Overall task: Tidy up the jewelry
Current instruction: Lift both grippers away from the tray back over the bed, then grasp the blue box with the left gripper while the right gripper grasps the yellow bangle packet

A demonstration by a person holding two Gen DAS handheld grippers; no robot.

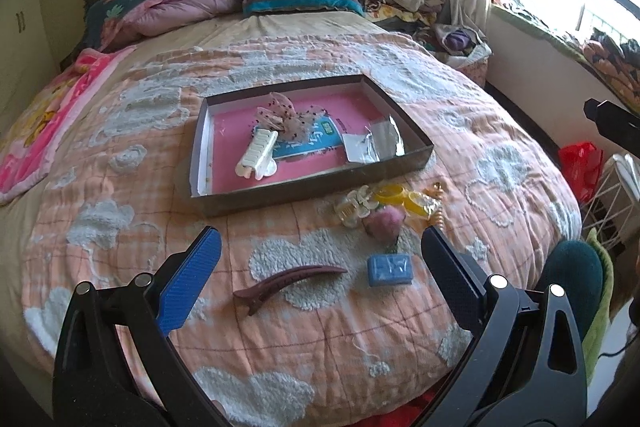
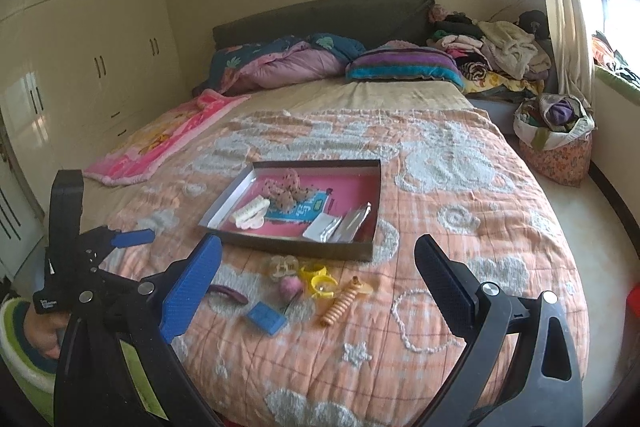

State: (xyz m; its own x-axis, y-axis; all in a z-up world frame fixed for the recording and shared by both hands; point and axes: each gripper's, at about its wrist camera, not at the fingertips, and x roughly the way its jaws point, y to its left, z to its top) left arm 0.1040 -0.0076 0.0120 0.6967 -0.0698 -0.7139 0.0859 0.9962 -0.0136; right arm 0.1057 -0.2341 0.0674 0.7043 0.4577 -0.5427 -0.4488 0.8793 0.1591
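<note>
Tufted peach quilt [image 1: 320,327], shallow cardboard tray [image 1: 312,193], curved maroon clip [image 1: 288,281], splayed left gripper [image 1: 320,259]

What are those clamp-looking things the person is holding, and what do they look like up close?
They are two hand-held grippers. Each, like the left gripper and the right gripper, has a black plastic frame with silver round bolts and two flat, finely textured fingers, one bright blue and one black. The left one's handle carries a small white label, too small to read. The person's sleeve is striped green, white and dark teal.
</note>
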